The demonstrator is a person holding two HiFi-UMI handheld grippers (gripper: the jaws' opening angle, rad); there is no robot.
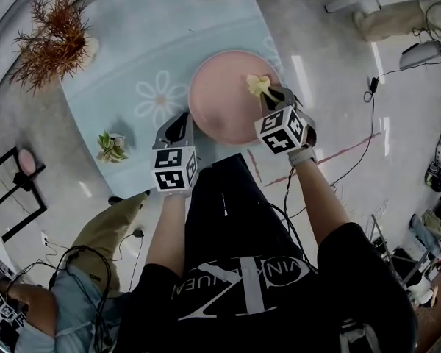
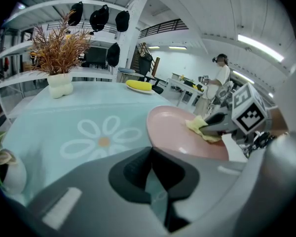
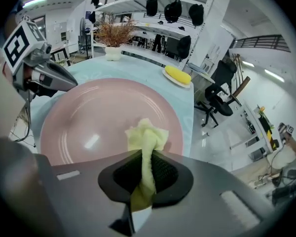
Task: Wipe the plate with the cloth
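While the right hand-held gripper [image 3: 147, 167] pinches the yellow cloth [image 3: 147, 135] on the pink plate [image 3: 89, 117], the left hand-held gripper [image 2: 155, 174] is pressed together, empty, just beside the plate's rim. Pale blue daisy-print surface [image 2: 64, 117], dried plant [image 2: 59, 53] further back, black caps [image 2: 98, 19] hanging overhead, glossy floor [image 1: 338, 65].

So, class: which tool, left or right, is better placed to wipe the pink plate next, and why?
Right. The right tool is shut on the yellow cloth, whose free end sits over the pink plate. The left tool is shut on nothing, beside the plate's rim.
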